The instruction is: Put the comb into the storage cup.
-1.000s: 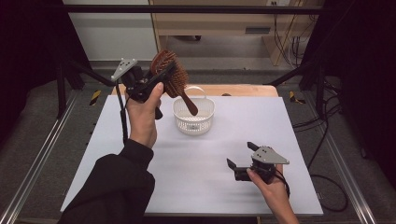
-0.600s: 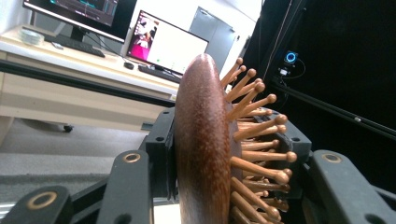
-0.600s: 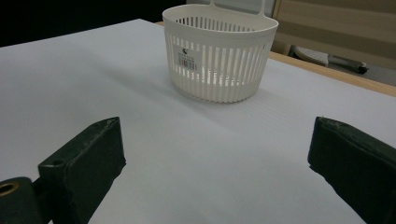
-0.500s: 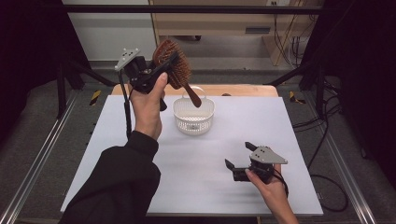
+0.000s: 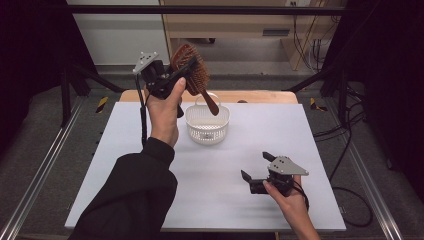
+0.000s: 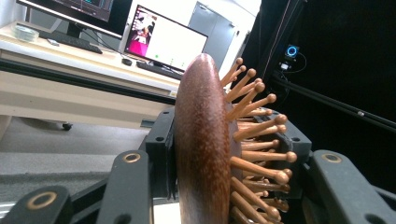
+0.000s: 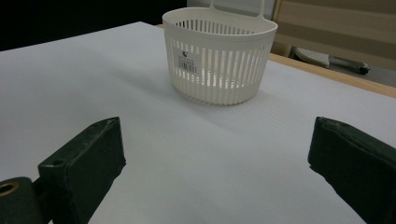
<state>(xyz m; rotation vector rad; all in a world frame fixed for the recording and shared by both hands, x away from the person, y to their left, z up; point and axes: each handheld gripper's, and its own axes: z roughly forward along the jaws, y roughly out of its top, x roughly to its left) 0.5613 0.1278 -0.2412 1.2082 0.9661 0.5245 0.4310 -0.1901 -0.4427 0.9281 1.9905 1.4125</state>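
My left gripper [image 5: 181, 75] is raised above the table's far left part and shut on the head of a brown wooden hairbrush [image 5: 196, 75]. The brush's handle slants down to the right, over a white slatted basket [image 5: 207, 131]. In the left gripper view the brush [image 6: 203, 140] stands edge-on between the jaws of my left gripper [image 6: 226, 130], its pegs pointing right. My right gripper [image 5: 256, 166] rests low at the table's near right, open, with nothing between its jaws. In the right gripper view my right gripper [image 7: 219, 168] faces the basket [image 7: 219, 60] across bare table.
The white table top [image 5: 220, 200] has a wooden strip [image 5: 260, 96] along its far edge. Metal rails [image 5: 45, 170] run along both sides, and cables [image 5: 350, 190] lie on the floor at the right. A desk with monitors [image 6: 163, 42] stands in the background.
My left hand has lifted the hairbrush a little and tilted it, so the handle end now sits slightly farther right. The right gripper has stayed in place.
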